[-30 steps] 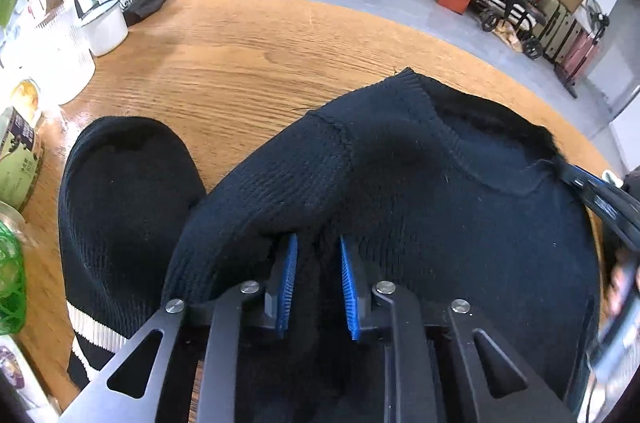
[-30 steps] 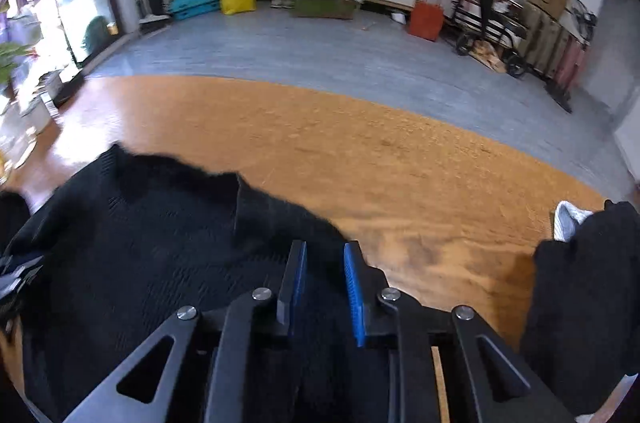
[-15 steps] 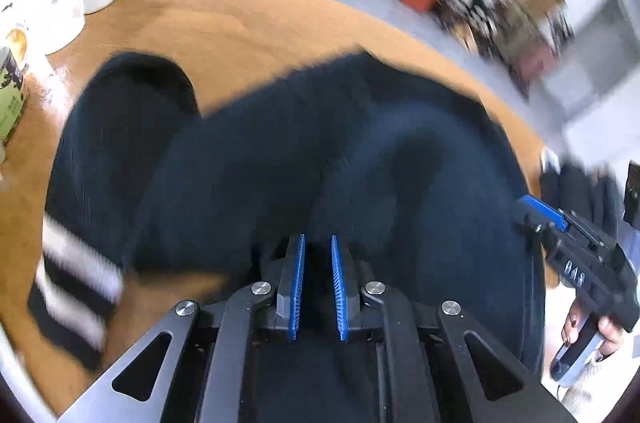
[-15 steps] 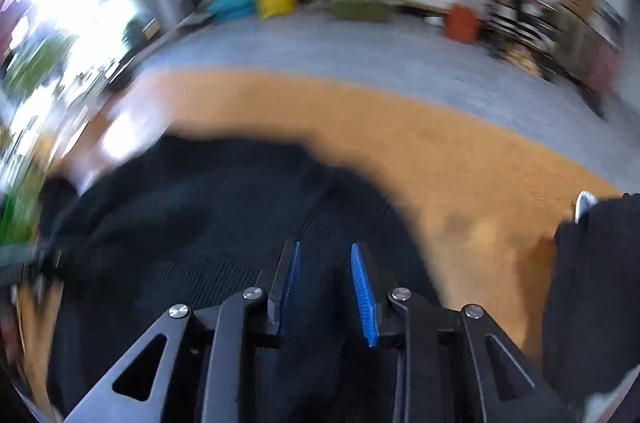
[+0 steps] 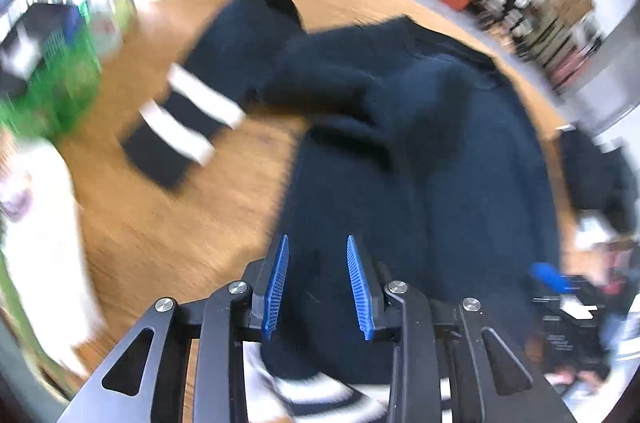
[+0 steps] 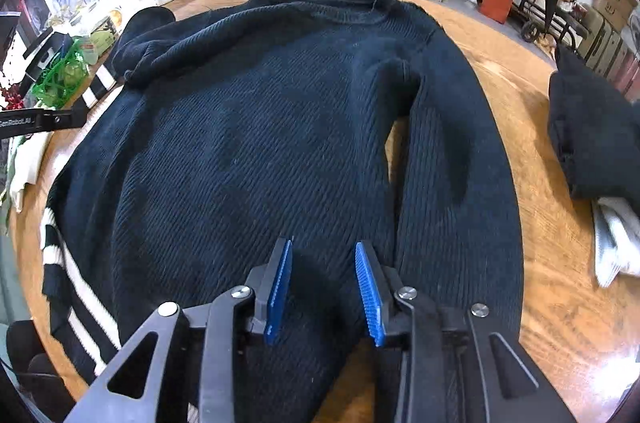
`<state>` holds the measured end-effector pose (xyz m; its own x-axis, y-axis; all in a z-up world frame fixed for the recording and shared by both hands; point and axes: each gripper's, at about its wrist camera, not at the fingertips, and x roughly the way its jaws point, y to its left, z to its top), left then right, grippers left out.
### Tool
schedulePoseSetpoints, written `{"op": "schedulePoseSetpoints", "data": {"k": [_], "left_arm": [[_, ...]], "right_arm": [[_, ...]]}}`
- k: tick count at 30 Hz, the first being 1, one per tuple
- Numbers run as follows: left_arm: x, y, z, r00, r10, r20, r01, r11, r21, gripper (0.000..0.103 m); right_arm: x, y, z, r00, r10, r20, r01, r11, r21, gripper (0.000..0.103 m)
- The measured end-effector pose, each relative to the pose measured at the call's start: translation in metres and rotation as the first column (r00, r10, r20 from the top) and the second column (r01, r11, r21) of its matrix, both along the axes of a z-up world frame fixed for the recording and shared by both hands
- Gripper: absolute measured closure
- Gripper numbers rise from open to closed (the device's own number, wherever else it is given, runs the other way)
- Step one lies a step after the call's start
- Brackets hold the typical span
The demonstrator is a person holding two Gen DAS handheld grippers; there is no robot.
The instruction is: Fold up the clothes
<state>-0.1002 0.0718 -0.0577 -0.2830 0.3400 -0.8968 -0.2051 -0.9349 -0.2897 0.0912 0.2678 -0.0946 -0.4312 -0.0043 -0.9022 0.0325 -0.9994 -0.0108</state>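
A dark navy knit sweater [image 6: 260, 127] lies spread on the round wooden table [image 6: 560, 303], collar at the far side. Its white-striped hem [image 6: 76, 295] is at the near left. The right sleeve [image 6: 452, 163] runs down alongside the body. The left sleeve, with white cuff stripes [image 5: 184, 119], lies out to the side. My right gripper [image 6: 323, 243] hovers over the lower body, jaws opening, pads clear of the knit. My left gripper [image 5: 317, 239], blurred, is over the sweater's [image 5: 440, 163] left edge, jaws opening, with fabric seen below the gap and nothing pinched.
A folded dark garment [image 6: 592, 135] sits on a white cloth [image 6: 612, 243] at the table's right edge. A green basket [image 6: 60, 79] and a pale cloth [image 6: 24, 159] crowd the left edge. Bags, boxes and suitcases line the floor beyond.
Both grippers have drawn back from the collar end toward the hem, and their jaws have widened off the knit. The sweater now lies spread flat, with the striped left sleeve in view.
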Motion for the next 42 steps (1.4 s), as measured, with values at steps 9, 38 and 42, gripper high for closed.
{"op": "schedulePoseSetpoints", "data": {"k": [9, 38, 42], "left_arm": [[0.063, 0.035, -0.027, 0.996, -0.082, 0.019, 0.085, 0.972, -0.217, 0.071], [-0.182, 0.086, -0.037, 0.996, -0.024, -0.086, -0.018, 0.891, -0.454, 0.102], [-0.19, 0.086, -0.04, 0.985, -0.062, -0.161, -0.036, 0.839, -0.543, 0.102]], "right_arm": [[0.047, -0.029, 0.01, 0.992, 0.117, 0.042, -0.117, 0.993, -0.007, 0.068], [-0.187, 0.12, 0.013, 0.965, -0.262, 0.016, 0.262, 0.964, 0.04, 0.083], [-0.194, 0.123, 0.017, 0.965, -0.262, -0.013, 0.262, 0.955, 0.138, 0.076]]}}
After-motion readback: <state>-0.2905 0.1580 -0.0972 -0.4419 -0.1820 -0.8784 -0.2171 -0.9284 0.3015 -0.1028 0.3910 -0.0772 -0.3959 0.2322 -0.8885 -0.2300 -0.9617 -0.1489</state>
